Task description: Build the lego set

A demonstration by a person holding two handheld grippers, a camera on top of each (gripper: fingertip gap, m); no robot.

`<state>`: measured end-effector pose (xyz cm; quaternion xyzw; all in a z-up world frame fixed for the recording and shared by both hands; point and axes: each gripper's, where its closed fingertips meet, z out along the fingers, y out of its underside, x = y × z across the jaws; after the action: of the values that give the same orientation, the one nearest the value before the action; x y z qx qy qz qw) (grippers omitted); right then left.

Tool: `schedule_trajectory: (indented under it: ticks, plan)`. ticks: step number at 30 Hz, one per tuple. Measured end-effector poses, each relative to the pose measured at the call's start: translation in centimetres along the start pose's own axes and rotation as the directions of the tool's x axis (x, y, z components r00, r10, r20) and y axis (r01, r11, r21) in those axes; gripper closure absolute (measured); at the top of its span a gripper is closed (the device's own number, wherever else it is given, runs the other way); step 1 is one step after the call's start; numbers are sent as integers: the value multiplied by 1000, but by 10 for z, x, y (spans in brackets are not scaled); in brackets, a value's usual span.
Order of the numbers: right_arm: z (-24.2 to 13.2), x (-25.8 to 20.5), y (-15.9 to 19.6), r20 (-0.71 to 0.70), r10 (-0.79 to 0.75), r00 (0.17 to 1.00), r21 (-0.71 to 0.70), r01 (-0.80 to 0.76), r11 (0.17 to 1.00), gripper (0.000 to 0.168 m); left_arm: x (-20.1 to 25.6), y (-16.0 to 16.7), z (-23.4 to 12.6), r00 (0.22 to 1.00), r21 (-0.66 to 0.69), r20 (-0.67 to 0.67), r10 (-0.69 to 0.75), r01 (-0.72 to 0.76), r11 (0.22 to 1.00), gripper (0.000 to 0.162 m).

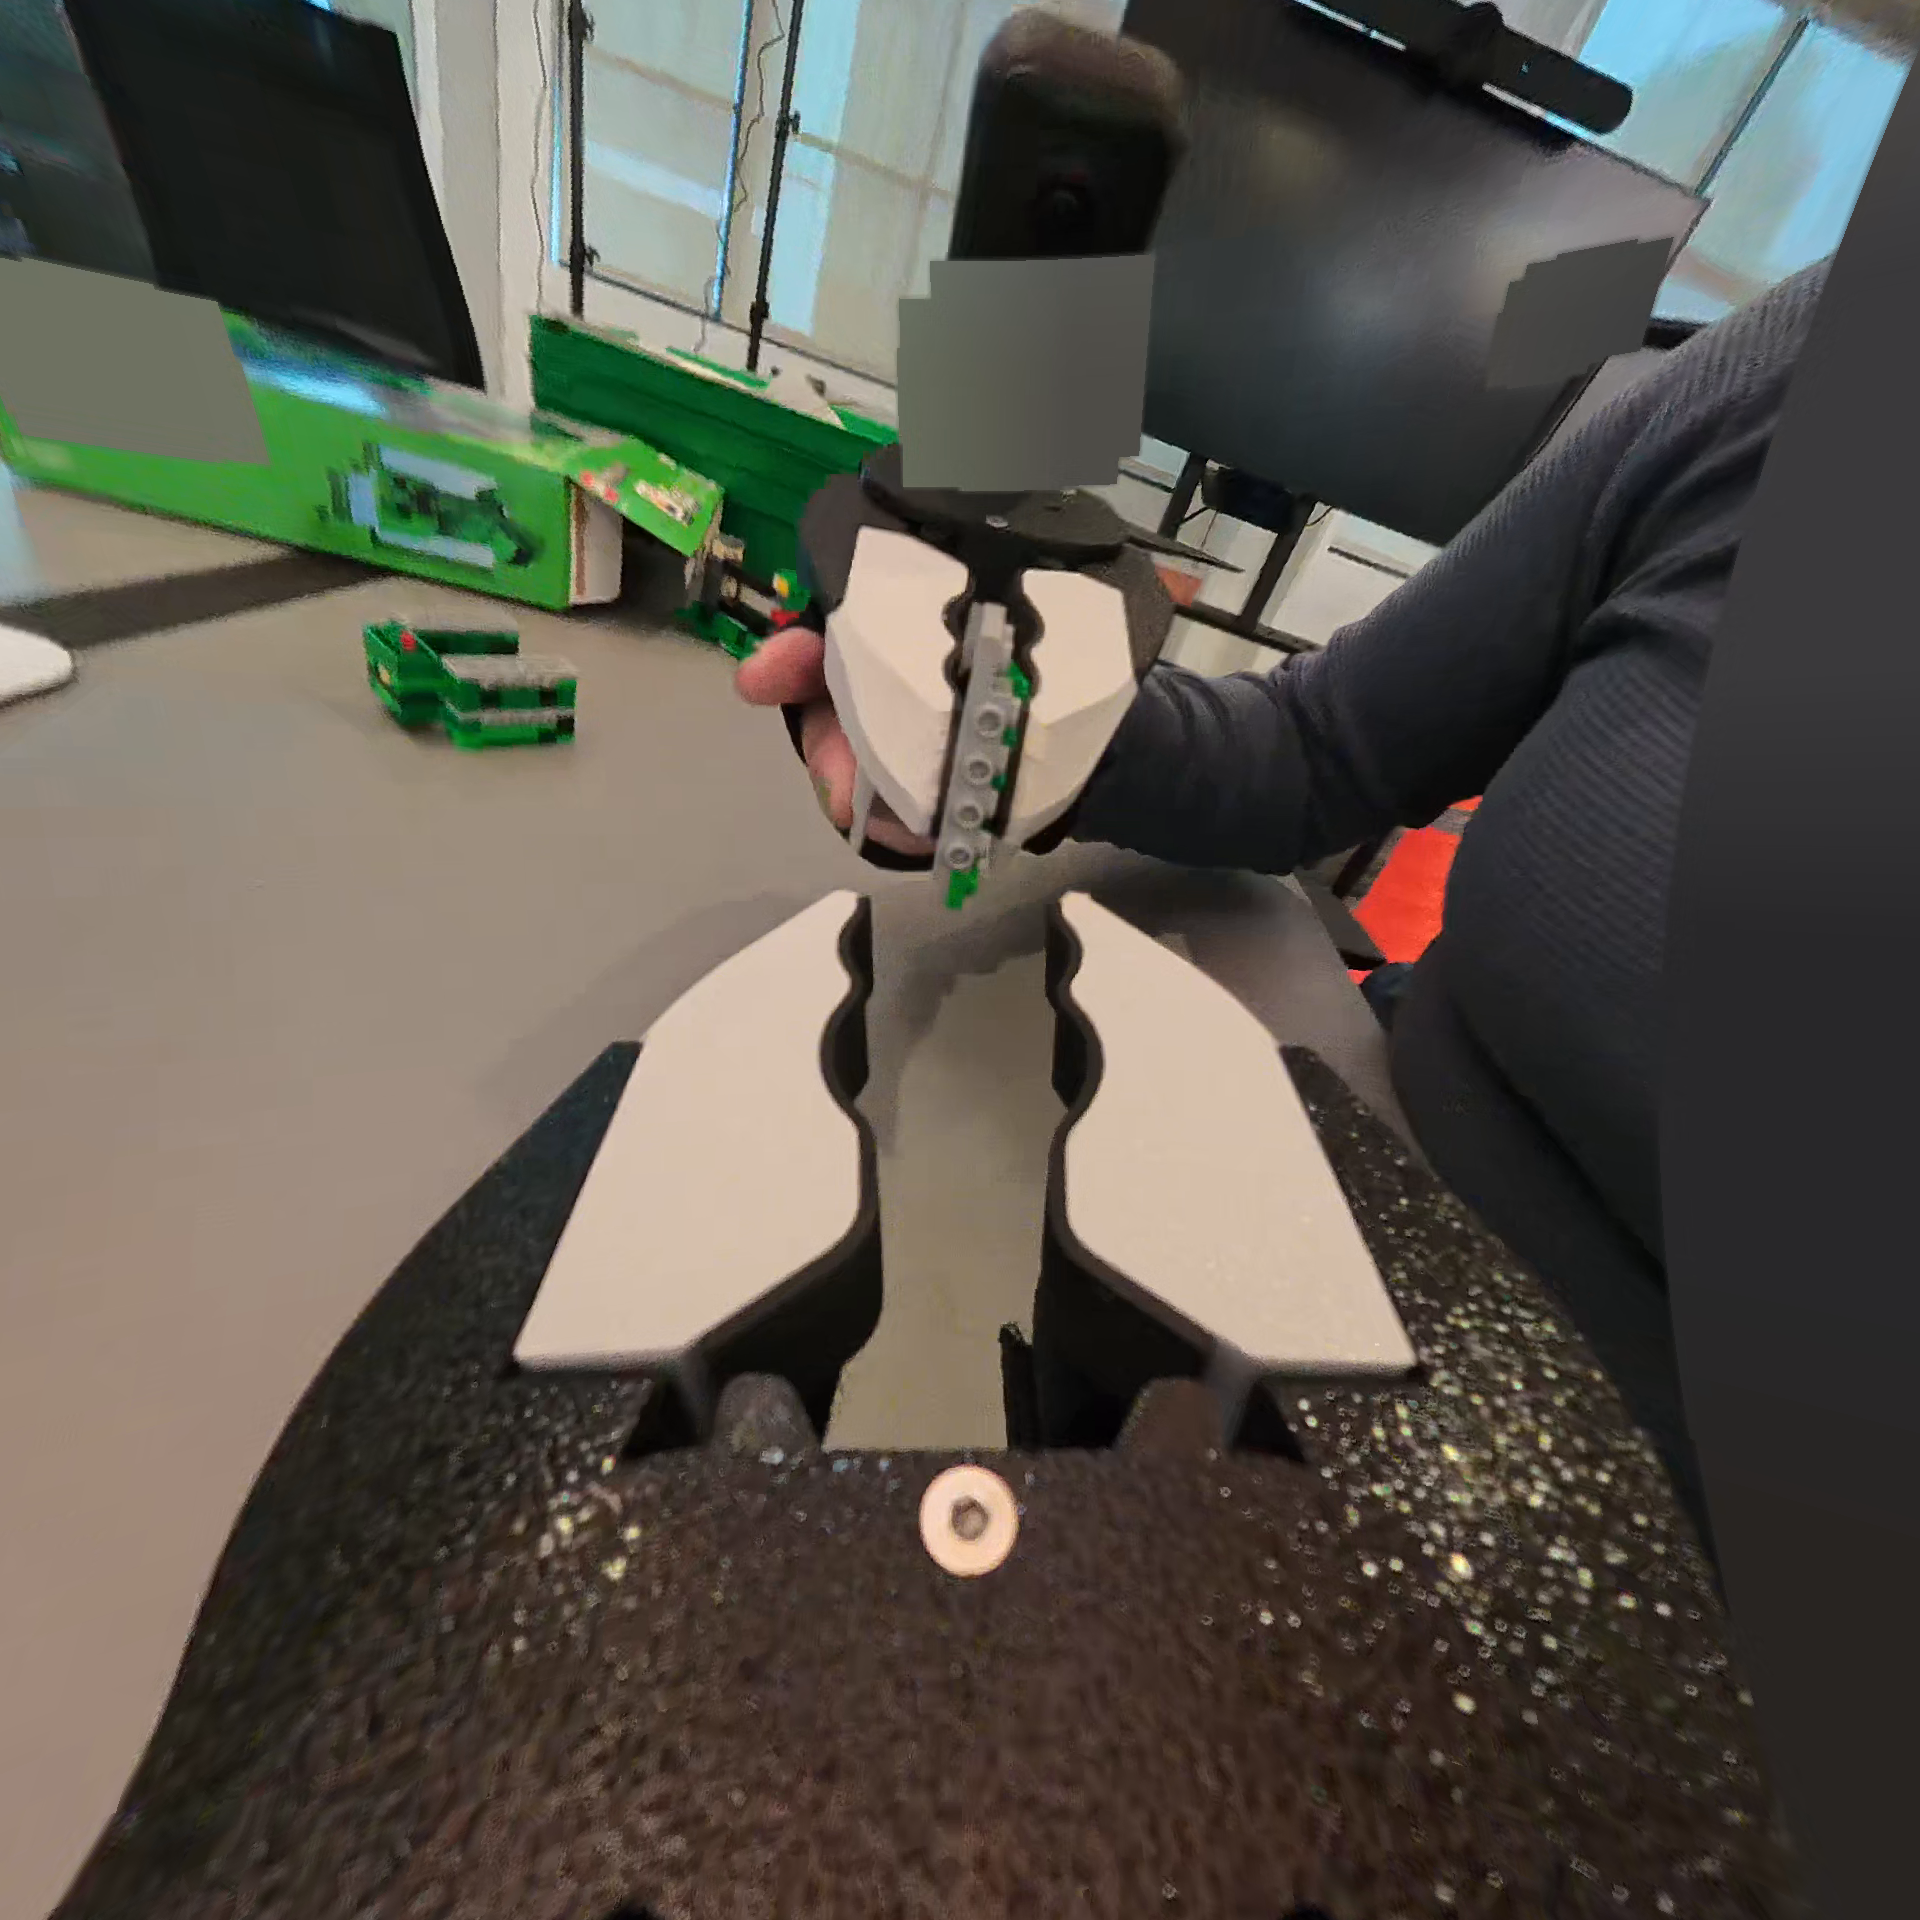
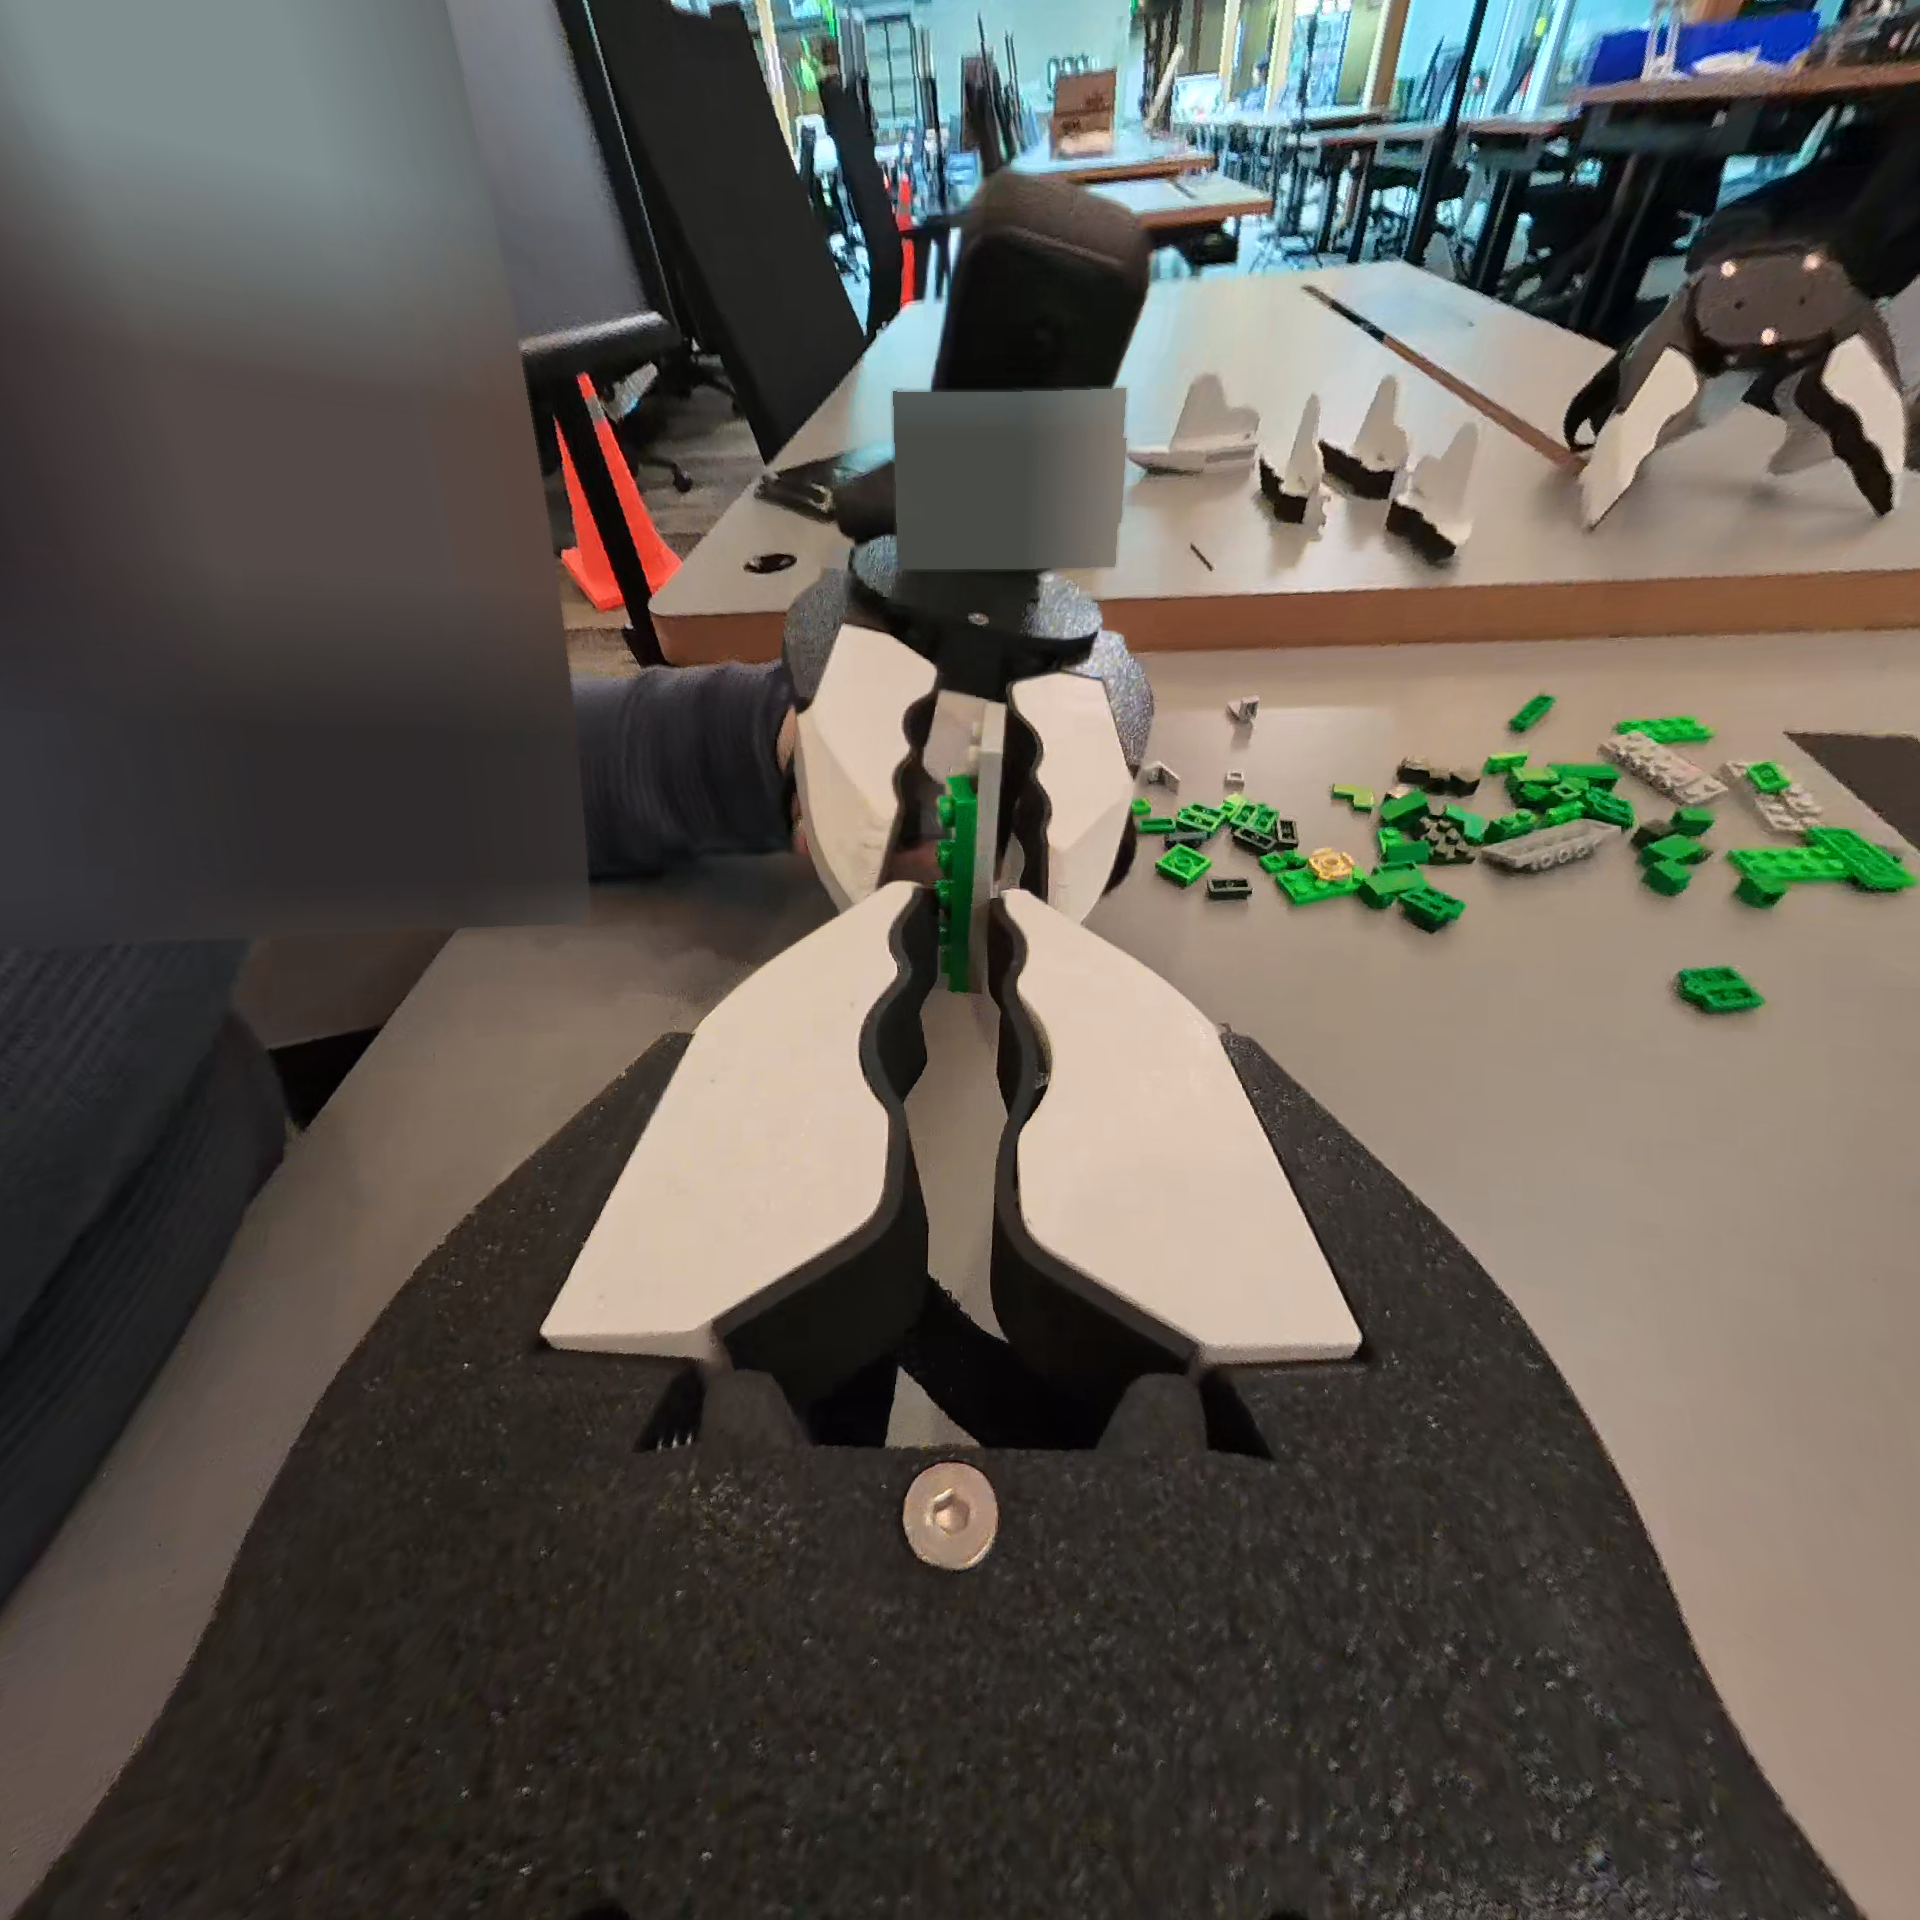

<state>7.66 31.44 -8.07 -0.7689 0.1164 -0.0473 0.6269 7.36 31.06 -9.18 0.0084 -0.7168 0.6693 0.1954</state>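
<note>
Grey-green plate (image 1: 977,769); green box (image 1: 312,488); orange cone (image 2: 613,520)

An open-plan workshop or lab inside an office building. Long grey tables (image 2: 1558,1143) stand in rows, with more tables and black chairs (image 2: 862,197) receding to glass walls at the back. Large dark screens (image 1: 1382,312) stand on wheeled frames before tall windows (image 1: 675,156). An orange cone (image 2: 613,520) sits on the floor. On the next table lie spare white gripper fingers (image 2: 1351,457) and another gripper (image 2: 1756,384). Loose green and grey bricks (image 2: 1507,821) are scattered on the near table, and a green box (image 1: 312,488) lies open.
</note>
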Motion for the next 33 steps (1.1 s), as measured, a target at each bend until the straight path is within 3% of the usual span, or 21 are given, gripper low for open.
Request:
schedule_trajectory:
  ticks: [4,9,16,21,25,33]
  plan:
    - [-1,-2,-5,24,22,999,56,-24,998,160,3,0,8,996,-18,39,81,-80,997,133]
    - [2,-6,-5,47,34,998,67,-37,997,160,5,-7,12,994,31,48,101,-103,994,153]
    - [1,-10,-10,89,43,995,106,-53,993,159,12,-10,13,999,77,-16,46,-44,996,154]
    - [-2,-14,-20,142,75,987,161,-97,982,149,17,-8,14,997,72,-72,15,-9,997,154]
    - [-3,-14,-21,174,116,978,162,-145,976,158,17,-5,17,997,58,-68,21,-17,998,154]
    - [-4,-4,-19,46,82,996,148,-88,985,160,7,-7,19,993,49,61,105,-108,993,154]
